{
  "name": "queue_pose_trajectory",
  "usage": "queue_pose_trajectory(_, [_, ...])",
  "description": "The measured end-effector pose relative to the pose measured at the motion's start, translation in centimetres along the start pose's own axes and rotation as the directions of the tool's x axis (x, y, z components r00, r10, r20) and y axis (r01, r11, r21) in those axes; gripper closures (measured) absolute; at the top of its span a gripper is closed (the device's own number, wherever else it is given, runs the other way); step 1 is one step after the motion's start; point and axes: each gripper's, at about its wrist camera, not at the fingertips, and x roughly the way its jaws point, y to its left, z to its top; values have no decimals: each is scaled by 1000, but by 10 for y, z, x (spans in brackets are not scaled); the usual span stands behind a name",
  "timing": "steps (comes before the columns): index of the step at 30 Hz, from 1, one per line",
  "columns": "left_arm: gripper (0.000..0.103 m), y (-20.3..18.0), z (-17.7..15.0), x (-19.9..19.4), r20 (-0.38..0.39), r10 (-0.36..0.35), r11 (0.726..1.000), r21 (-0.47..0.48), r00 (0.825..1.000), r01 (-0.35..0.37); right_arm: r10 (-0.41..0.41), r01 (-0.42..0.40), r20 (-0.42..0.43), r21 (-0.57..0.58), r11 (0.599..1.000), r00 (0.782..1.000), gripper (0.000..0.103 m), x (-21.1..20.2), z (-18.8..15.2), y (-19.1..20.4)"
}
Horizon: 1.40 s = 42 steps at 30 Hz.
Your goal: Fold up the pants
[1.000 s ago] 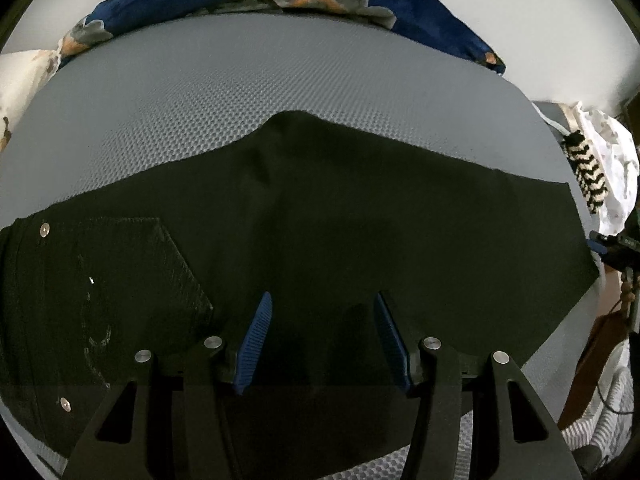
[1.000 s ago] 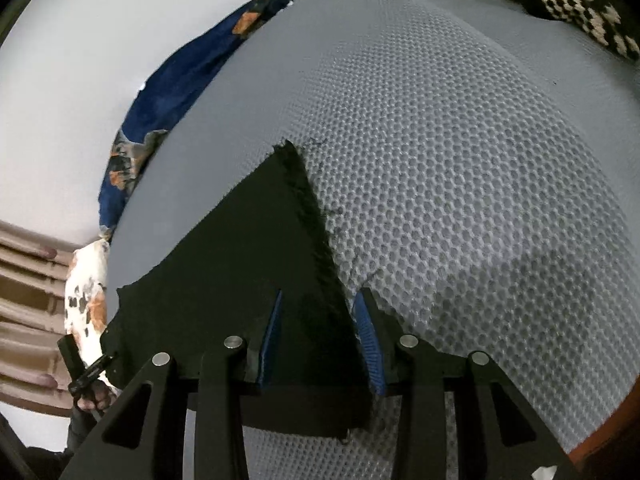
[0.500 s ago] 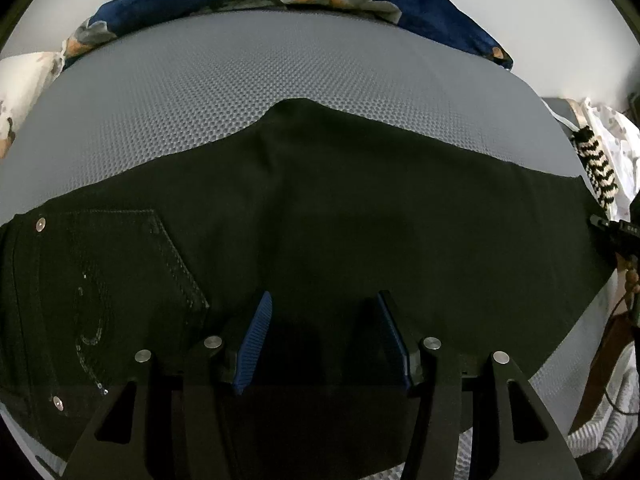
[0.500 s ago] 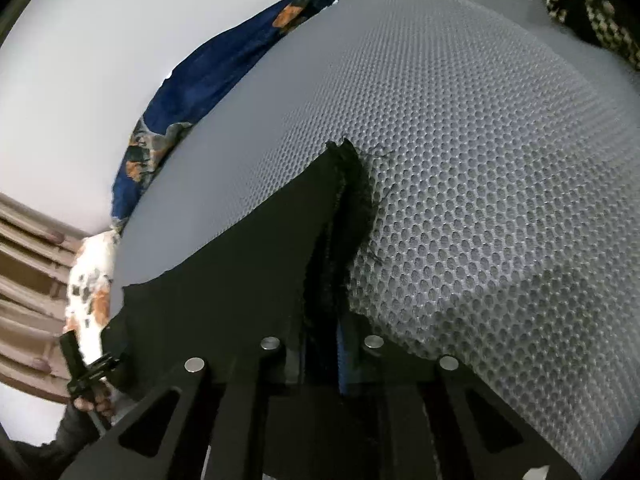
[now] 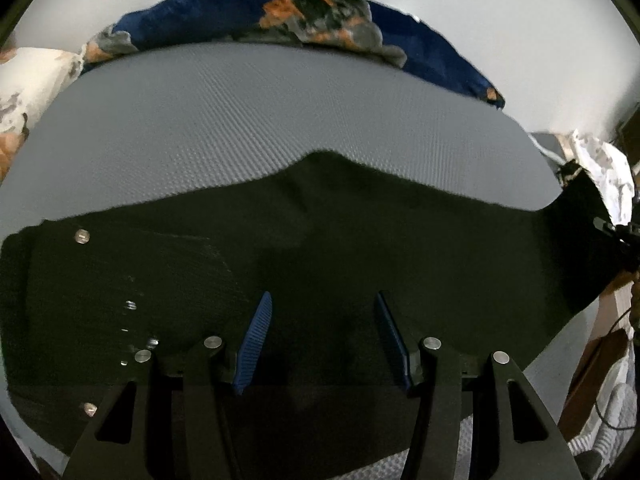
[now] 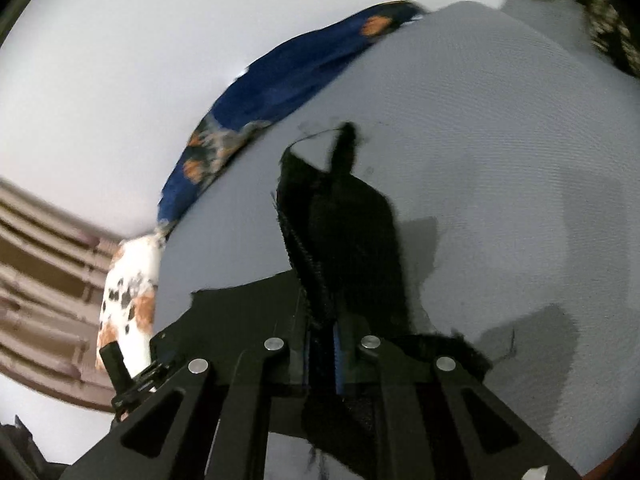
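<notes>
1. Since a second ago, the right gripper (image 6: 320,350) has been closing its jaws on the frayed hem of the black pants (image 5: 360,248), and that leg end is now lifting off the grey mesh surface (image 5: 240,132) where it was lying flat before.
2. Its blue pads are now sitting almost together, pinching the hem (image 6: 340,232), which is standing up in a dark fold ahead of the fingers.
3. Loose threads are trailing from the raised edge, and its shadow is falling on the mesh to the right.
4. Meanwhile the left gripper (image 5: 322,338) is hovering with its blue fingers (image 5: 256,336) about half apart, nothing between them, above the middle of the pants.
5. Beneath it, the pants are spreading across the mesh, the riveted pocket (image 5: 132,280) lying to the left.
6. Farther out, a blue floral cloth (image 5: 320,16) is lining the far edge of the surface.
</notes>
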Motion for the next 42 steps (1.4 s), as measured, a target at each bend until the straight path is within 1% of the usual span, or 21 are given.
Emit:
queue_pose_trajectory(4, [49,18,0,-22,37,-8,1000,-14,999,9,28,-31,-50,-62,998,998,94,31,-2,56])
queue_pose_trajectory(8, [49,39,-2,-43,70,-11,999,-30,997,13,65,-74,-96,-95,993,993,94,67,-6,101])
queue_pose_trajectory(10, [49,48,1,-51,81,-13,999,-44,997,16,67,-82,-125,-118,990,990,94,90,-10,123])
queue_pose_trajectory(13, [49,65,-5,-60,104,-17,997,-70,994,25,74,-104,-190,-153,983,979,94,130,-19,154])
queue_pose_trajectory(15, [49,74,-9,-65,115,-15,996,-82,993,24,83,-124,-232,-170,978,969,95,149,-24,167])
queue_pose_trajectory(18, [49,85,-16,-71,129,-8,996,-90,992,20,69,-136,-297,-210,968,952,95,185,-42,191])
queue_pose_trajectory(22, [49,92,-21,-73,131,-19,995,-94,991,31,-27,-84,-346,-301,950,938,94,222,-68,209])
queue_pose_trajectory(25, [49,94,-22,-72,132,-34,994,-95,991,47,-90,-44,-352,-355,934,932,93,238,-82,213])
queue_pose_trajectory(28, [49,92,-23,-68,125,-59,993,-94,990,71,-114,-28,-356,-369,929,928,88,246,-88,214])
queue_pose_trajectory(29, [49,91,-23,-65,122,-66,993,-92,990,77,-105,-33,-359,-359,933,927,82,246,-89,215])
queue_pose_trajectory(30, [49,88,-23,-63,117,-78,992,-88,990,88,-86,-50,-367,-346,937,926,73,244,-88,214])
queue_pose_trajectory(32, [49,83,-21,-59,105,-108,989,-86,989,117,-42,-87,-378,-318,944,925,66,239,-89,217])
queue_pose_trajectory(35, [49,76,-21,-54,83,-153,984,-83,985,160,12,-132,-375,-296,946,927,65,224,-87,222])
queue_pose_trajectory(36, [49,73,-21,-51,71,-177,980,-82,982,183,22,-138,-366,-295,945,930,60,216,-85,222])
queue_pose_trajectory(38, [49,68,-22,-47,54,-208,974,-85,977,212,28,-130,-324,-299,945,946,54,197,-83,219])
queue_pose_trajectory(41, [49,61,-23,-37,11,-281,954,-102,960,281,46,-121,-275,-262,958,960,54,170,-78,205])
queue_pose_trajectory(42, [49,58,-24,-31,-14,-320,942,-117,947,316,41,-106,-252,-249,963,967,54,161,-77,197])
